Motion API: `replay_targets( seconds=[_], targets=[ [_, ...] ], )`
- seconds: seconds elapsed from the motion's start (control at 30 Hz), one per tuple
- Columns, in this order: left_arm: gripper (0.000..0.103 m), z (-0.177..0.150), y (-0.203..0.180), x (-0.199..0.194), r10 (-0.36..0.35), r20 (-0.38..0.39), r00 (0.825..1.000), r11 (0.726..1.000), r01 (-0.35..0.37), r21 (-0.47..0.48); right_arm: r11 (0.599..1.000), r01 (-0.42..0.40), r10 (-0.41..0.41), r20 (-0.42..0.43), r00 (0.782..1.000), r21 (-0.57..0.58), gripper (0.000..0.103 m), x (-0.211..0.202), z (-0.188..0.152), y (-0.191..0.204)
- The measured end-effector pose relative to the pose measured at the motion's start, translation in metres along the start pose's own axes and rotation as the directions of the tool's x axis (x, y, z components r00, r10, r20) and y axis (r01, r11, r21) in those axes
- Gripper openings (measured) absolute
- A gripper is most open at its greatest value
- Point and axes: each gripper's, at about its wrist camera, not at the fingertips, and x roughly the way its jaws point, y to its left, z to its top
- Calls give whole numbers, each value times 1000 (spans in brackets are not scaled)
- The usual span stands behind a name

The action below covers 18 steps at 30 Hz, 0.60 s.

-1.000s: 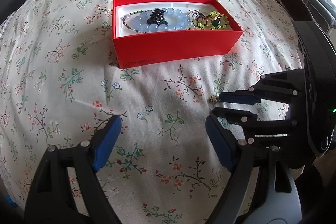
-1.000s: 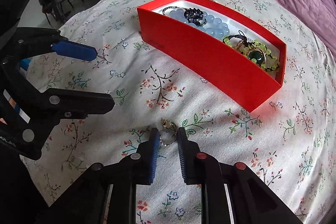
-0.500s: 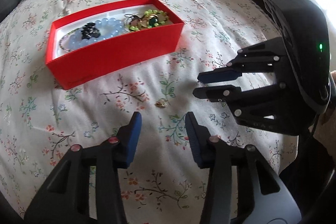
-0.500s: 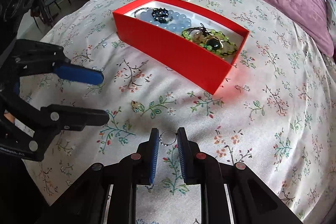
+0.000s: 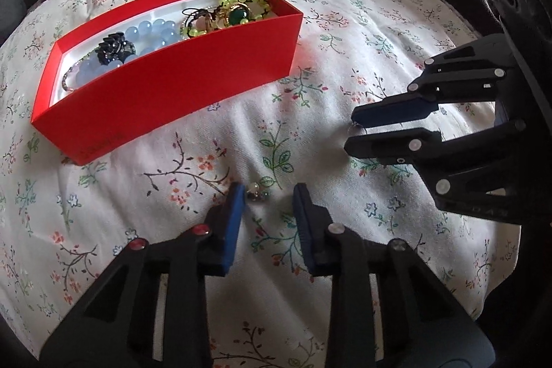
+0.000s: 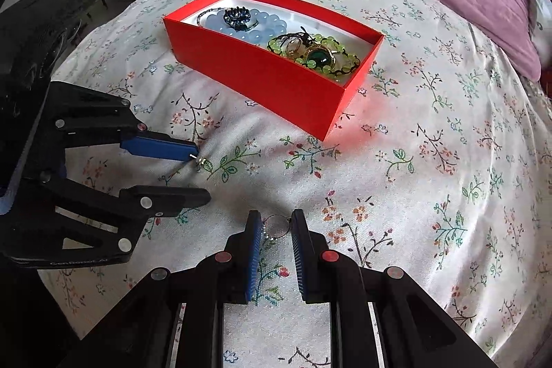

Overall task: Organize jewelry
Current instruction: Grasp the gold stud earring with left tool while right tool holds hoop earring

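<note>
Lowered since before, left gripper (image 5: 269, 195) straddles a tiny, light earring (image 5: 257, 191), jaws narrowly open; right gripper (image 6: 275, 225) pinches a thin hoop earring (image 6: 276, 226).

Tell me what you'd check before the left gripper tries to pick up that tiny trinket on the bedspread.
1. Trinket lies between the left gripper's fingers: ok, close to the left finger.
2. Left gripper open wide enough: ok.
3. Gripper tips down at the bedspread: ok, the near finger presses into the fabric in the right wrist view.
4. Right gripper out of the way: ok, off to the side.
5. Thin ring gripped firmly by the right gripper: cannot tell.
6. Room in the red box: ok, white floor shows between the bracelets.
</note>
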Motion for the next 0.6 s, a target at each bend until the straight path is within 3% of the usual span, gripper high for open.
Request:
replay_targets(
  seconds=[0.07,0.27,0.6],
  targets=[
    [21,1,3,2,8,6,1000,1000,-8,-17,1000,0,0,0,1000,2,18,0,0,0],
    [12,2,4,2,28,8,1000,1000,-27,-15,1000,4,-4,-3,1000,5,18,0,1,-2],
    [11,2,16,-10,21,-2,1000,997,-21,-76,1000,-8,8,0,1000,29,18,-3,5,-4]
  ],
)
